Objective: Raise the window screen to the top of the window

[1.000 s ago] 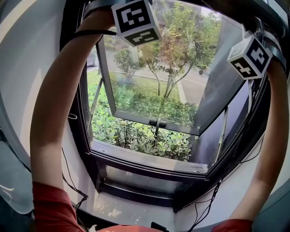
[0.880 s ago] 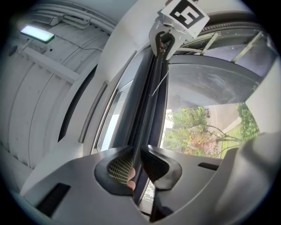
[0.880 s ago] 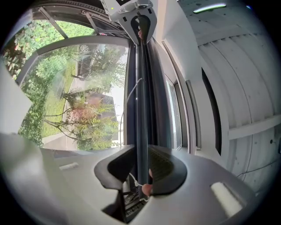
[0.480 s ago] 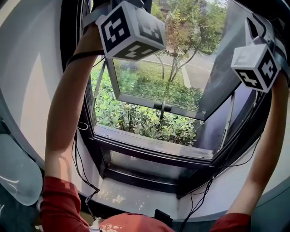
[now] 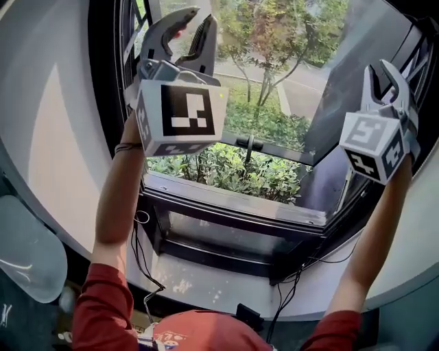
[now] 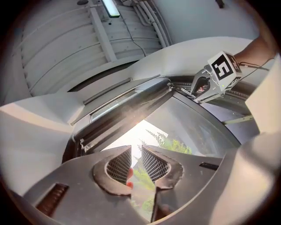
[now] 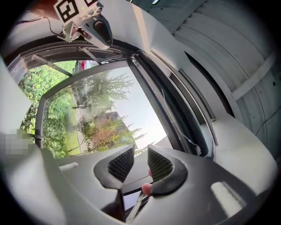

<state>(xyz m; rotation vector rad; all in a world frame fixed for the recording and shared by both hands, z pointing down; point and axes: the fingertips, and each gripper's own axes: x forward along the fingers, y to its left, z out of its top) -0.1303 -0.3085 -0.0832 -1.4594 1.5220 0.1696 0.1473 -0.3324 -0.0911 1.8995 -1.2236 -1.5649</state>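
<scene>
Dark window screen (image 6: 125, 112) is seen retracted along the window (image 6: 197, 125) top, mid-frame. Left gripper (image 5: 199, 17) and right gripper (image 5: 377, 68), upper frame, are released, empty, jaws just opened wider.

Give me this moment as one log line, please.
left gripper: raised, jaws just opened further, empty | right gripper: raised, jaws just opened further, empty | window: open outward

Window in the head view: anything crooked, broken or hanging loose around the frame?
Nothing stands out. The glass sash is swung open outward, the lower frame looks straight and unbroken, and only loose cables trail down below the sill.
</scene>
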